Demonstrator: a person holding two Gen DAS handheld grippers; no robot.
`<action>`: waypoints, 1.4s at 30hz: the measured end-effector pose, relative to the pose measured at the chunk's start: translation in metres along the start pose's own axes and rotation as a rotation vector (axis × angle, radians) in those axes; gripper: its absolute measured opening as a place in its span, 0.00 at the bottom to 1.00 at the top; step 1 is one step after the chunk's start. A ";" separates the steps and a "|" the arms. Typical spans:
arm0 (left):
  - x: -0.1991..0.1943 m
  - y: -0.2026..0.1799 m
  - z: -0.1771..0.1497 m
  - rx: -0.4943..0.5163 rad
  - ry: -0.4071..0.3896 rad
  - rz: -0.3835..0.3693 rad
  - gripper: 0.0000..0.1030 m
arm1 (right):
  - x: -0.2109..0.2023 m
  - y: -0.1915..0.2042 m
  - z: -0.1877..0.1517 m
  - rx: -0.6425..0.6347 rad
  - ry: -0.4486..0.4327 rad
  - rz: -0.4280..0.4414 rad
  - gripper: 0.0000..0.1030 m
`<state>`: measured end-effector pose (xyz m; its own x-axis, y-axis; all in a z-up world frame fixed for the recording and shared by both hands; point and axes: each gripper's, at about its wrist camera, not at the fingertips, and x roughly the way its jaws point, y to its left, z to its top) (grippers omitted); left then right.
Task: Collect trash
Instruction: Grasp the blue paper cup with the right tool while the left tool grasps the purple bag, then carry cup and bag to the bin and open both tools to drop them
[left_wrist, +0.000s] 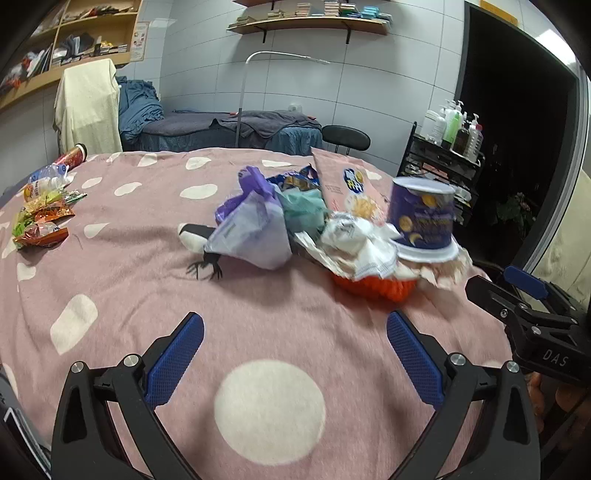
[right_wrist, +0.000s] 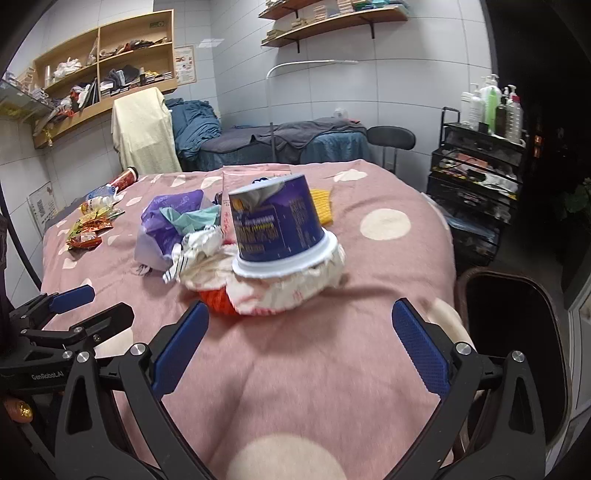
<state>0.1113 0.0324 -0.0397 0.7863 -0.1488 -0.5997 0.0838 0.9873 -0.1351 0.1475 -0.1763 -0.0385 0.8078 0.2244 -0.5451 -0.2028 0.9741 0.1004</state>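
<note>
A pile of trash lies on the pink spotted blanket (left_wrist: 147, 295): an upside-down purple cup (left_wrist: 423, 218) (right_wrist: 279, 225) on crumpled white paper (left_wrist: 364, 247), an orange wrapper (left_wrist: 373, 288), a purple bag (left_wrist: 251, 221) and a pink snack bag (left_wrist: 343, 177). My left gripper (left_wrist: 295, 354) is open and empty, short of the pile. My right gripper (right_wrist: 301, 347) is open and empty, just in front of the cup. More wrappers (left_wrist: 40, 218) and a red can (left_wrist: 75, 155) lie far left.
A dark bin (right_wrist: 506, 350) stands off the bed's right edge. A black trolley with bottles (right_wrist: 480, 155) stands beyond it. A stool (right_wrist: 391, 138) and a massage bed (right_wrist: 280, 140) are behind. The right gripper shows in the left wrist view (left_wrist: 524, 306).
</note>
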 end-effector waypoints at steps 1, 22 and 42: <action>0.001 0.001 0.003 -0.002 -0.002 0.001 0.95 | 0.003 0.001 0.004 -0.002 0.002 0.005 0.95; 0.060 0.032 0.051 -0.083 0.063 0.010 0.33 | 0.067 0.017 0.059 -0.111 0.035 0.017 0.67; -0.021 0.040 0.043 -0.158 -0.148 0.038 0.12 | 0.005 0.007 0.053 -0.042 -0.140 0.029 0.66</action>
<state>0.1247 0.0779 0.0018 0.8692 -0.0908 -0.4861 -0.0349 0.9693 -0.2435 0.1799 -0.1671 0.0033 0.8698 0.2568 -0.4212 -0.2474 0.9658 0.0780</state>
